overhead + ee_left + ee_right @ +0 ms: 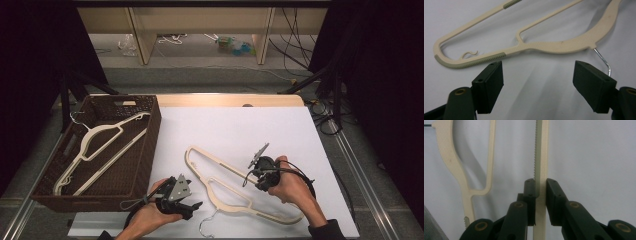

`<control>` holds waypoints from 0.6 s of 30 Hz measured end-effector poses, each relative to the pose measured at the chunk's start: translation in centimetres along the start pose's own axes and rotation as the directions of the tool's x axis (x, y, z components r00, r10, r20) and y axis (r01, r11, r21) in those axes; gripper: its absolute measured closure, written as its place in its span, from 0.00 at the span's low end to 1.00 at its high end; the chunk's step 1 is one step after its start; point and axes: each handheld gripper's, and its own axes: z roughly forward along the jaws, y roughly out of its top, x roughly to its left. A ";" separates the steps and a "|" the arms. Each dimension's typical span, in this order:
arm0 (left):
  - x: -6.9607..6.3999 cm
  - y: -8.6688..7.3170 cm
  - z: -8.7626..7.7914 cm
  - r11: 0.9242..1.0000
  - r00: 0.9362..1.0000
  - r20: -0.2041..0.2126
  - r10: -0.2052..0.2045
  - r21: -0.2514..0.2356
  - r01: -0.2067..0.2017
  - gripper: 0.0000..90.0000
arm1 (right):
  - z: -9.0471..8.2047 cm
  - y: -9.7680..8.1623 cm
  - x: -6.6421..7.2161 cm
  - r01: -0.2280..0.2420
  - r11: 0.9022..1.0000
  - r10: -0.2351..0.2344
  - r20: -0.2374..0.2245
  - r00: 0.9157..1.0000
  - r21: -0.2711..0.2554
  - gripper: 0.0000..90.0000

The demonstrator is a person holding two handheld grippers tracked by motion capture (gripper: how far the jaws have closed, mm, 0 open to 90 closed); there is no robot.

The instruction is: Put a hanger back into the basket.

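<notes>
one cream hanger (pixel 95 145) already lies in the brown basket (pixel 150 145) at the bench's left, so i judge that part done. the second hanger (pixel 225 187) lies on the white bench (pixel 280 130), and my right gripper (pixel 540 188) has its fingers closed on its ribbed bar, while my left gripper (pixel 537 82) hovers just beside it, fingers wide apart and empty; lifting it over to the basket looks left to do

No legible text, label, brand, number or sign appears in the high view or in either gripper view; all visible surfaces are unmarked or too small to read.
</notes>
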 end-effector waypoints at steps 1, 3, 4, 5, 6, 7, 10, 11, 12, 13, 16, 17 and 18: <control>-0.1 0.1 0.4 1.000 1.000 -0.003 0.021 0.004 -0.021 0.27 | -0.1 0.0 0.0 0.002 1.000 -0.002 -0.004 1.000 0.001 0.89; -0.2 0.3 0.8 0.998 0.998 -0.006 0.059 0.023 -0.059 0.27 | -0.3 0.0 -0.1 0.005 1.000 -0.005 -0.003 1.000 -0.008 0.89; -0.3 0.4 0.9 0.997 0.998 -0.008 0.070 0.033 -0.069 0.27 | -0.4 0.0 -0.1 0.009 1.000 -0.009 -0.005 1.000 -0.006 0.89; -0.4 0.5 1.1 0.997 0.997 -0.008 0.076 0.034 -0.076 0.27 | -0.5 0.0 -0.2 0.009 1.000 -0.009 -0.001 1.000 -0.009 0.89; -0.6 0.5 1.2 0.997 0.997 -0.007 0.079 0.028 -0.079 0.27 | -0.6 0.0 -0.2 0.005 1.000 -0.005 -0.004 1.000 -0.003 0.89; -0.8 0.6 1.4 0.993 0.994 -0.016 0.111 0.037 -0.110 0.27 | -0.6 0.0 -0.2 0.004 1.000 -0.004 -0.002 1.000 -0.001 0.89; -1.0 0.8 1.7 0.990 0.991 -0.019 0.133 0.045 -0.132 0.27 | -0.8 0.0 -0.3 0.010 1.000 -0.010 0.005 1.000 -0.006 0.89; -1.0 0.9 1.8 0.988 0.989 -0.018 0.148 0.049 -0.147 0.27 | -0.8 0.0 -0.4 0.011 1.000 -0.011 0.006 1.000 -0.006 0.89; -1.1 0.9 1.9 0.987 0.988 -0.021 0.154 0.052 -0.152 0.27 | -0.9 0.0 -0.4 0.011 1.000 -0.011 0.006 1.000 -0.008 0.89; -1.1 1.0 2.1 0.987 0.988 -0.012 0.151 0.049 -0.151 0.28 | -0.9 -0.1 -0.4 0.017 1.000 -0.017 0.004 1.000 -0.011 0.89; -1.2 1.2 2.4 0.982 0.983 0.000 0.183 0.049 -0.183 0.29 | -1.1 0.0 -0.4 0.013 1.000 -0.013 -0.004 1.000 -0.005 0.89; -1.2 1.3 2.5 0.981 0.982 -0.012 0.188 0.055 -0.187 0.29 | -1.2 0.0 -0.4 0.012 1.000 -0.012 -0.003 1.000 -0.006 0.89; -1.2 1.3 2.6 0.980 0.981 -0.014 0.193 0.053 -0.192 0.29 | -1.2 -0.1 -0.4 0.018 1.000 -0.018 -0.004 1.000 -0.013 0.89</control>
